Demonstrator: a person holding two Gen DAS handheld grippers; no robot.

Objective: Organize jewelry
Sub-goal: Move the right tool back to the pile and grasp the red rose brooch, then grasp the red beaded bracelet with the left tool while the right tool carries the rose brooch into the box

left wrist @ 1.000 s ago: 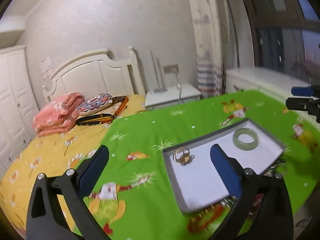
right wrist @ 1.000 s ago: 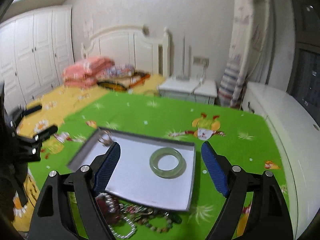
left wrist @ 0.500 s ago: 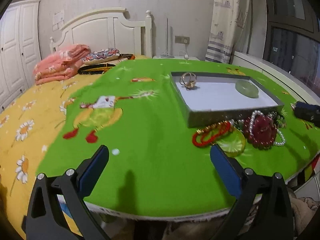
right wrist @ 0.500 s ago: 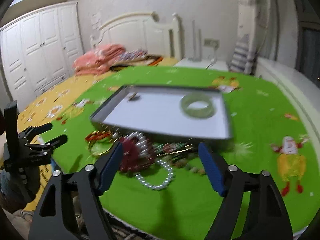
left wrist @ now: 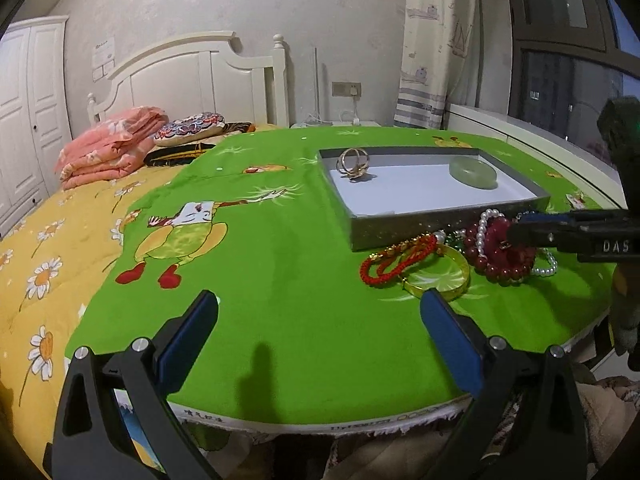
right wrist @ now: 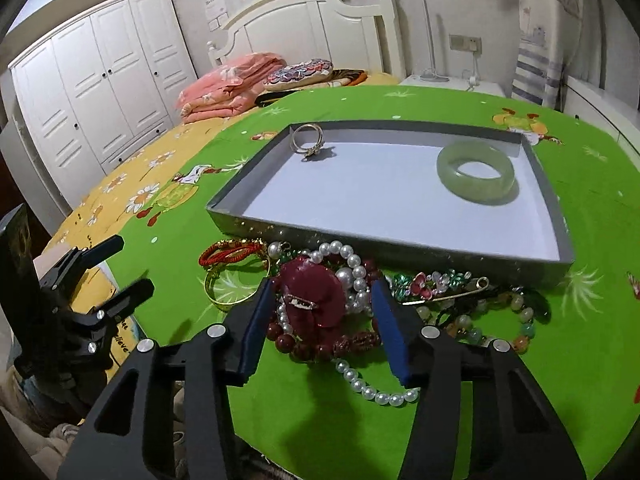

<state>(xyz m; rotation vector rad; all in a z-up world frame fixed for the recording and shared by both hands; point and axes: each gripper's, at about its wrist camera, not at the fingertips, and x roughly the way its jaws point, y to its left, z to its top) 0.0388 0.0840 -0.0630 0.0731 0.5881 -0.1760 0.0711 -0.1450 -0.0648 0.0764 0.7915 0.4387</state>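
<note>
Two claws tilted down, right claw [right wrist: 320, 320] closing around dark red brooch [right wrist: 314, 296]

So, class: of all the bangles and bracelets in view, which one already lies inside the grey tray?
The pale green bangle, flat in the tray's far right corner. The gold bangle, red cord bracelets and beaded strands are heaped outside, before its near wall.

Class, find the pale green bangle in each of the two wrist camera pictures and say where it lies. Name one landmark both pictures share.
Left wrist view: the green bangle lies right of centre, in the far right part of the grey tray.
Right wrist view: the green bangle sits upper right, in the tray's far right corner.
Shared landmark: the gold ring in the tray's far left corner.
</note>
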